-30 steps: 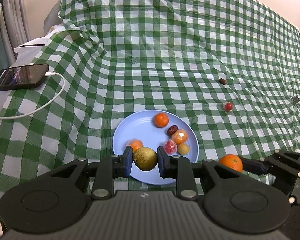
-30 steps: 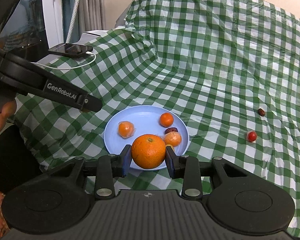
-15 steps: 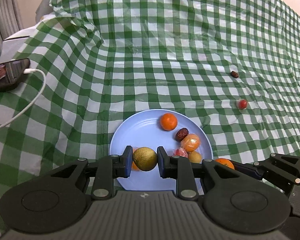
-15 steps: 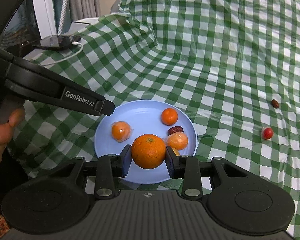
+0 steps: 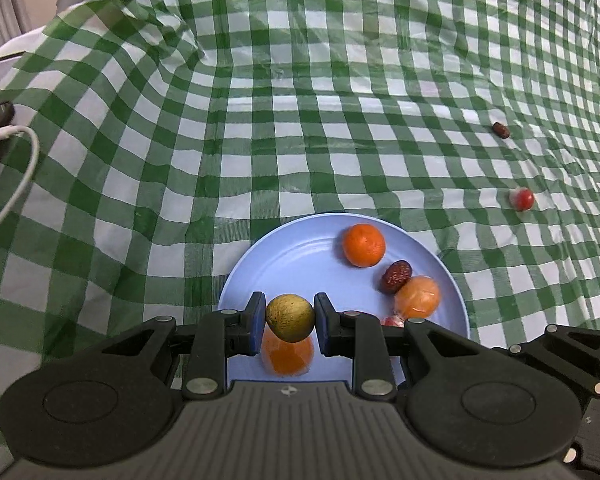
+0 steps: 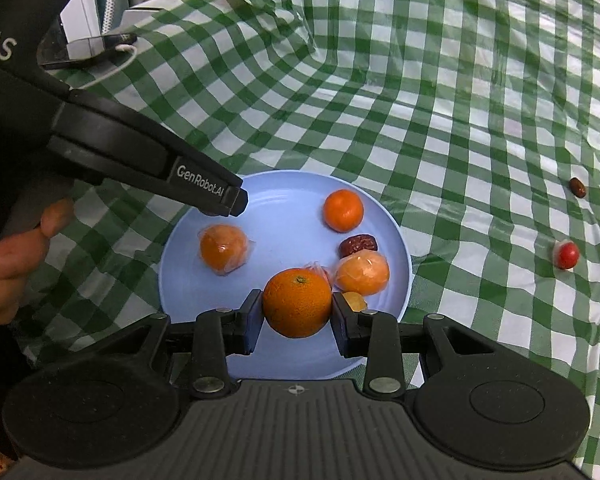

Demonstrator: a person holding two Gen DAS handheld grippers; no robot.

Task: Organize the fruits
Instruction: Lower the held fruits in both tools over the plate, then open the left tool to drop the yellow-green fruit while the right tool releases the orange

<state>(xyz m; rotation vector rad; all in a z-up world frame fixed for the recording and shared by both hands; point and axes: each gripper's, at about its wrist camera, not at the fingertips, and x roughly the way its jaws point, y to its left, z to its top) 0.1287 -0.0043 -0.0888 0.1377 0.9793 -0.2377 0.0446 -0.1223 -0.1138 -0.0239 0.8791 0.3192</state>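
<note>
My left gripper (image 5: 290, 322) is shut on a small yellow-brown round fruit (image 5: 290, 317), held over the near left part of the blue plate (image 5: 284, 248). My right gripper (image 6: 297, 317) is shut on a large orange (image 6: 297, 302) over the plate's (image 6: 284, 196) near edge. On the plate lie a bare tangerine (image 6: 343, 210), a wrapped tangerine (image 6: 223, 249), another wrapped tangerine (image 6: 362, 272), a dark red date (image 6: 357, 245) and small wrapped pieces. The left gripper's finger (image 6: 204, 192) reaches over the plate's left side in the right wrist view.
A small red fruit (image 5: 522, 199) and a dark date (image 5: 501, 130) lie on the green checked cloth (image 5: 300, 120) to the right. A phone (image 6: 88, 46) with a white cable (image 5: 16, 184) sits at the far left. The cloth rises in folds behind.
Both grippers have moved forward and down toward the plate with their fruits still held. The left gripper now hangs over the wrapped tangerine on the plate's near left.
</note>
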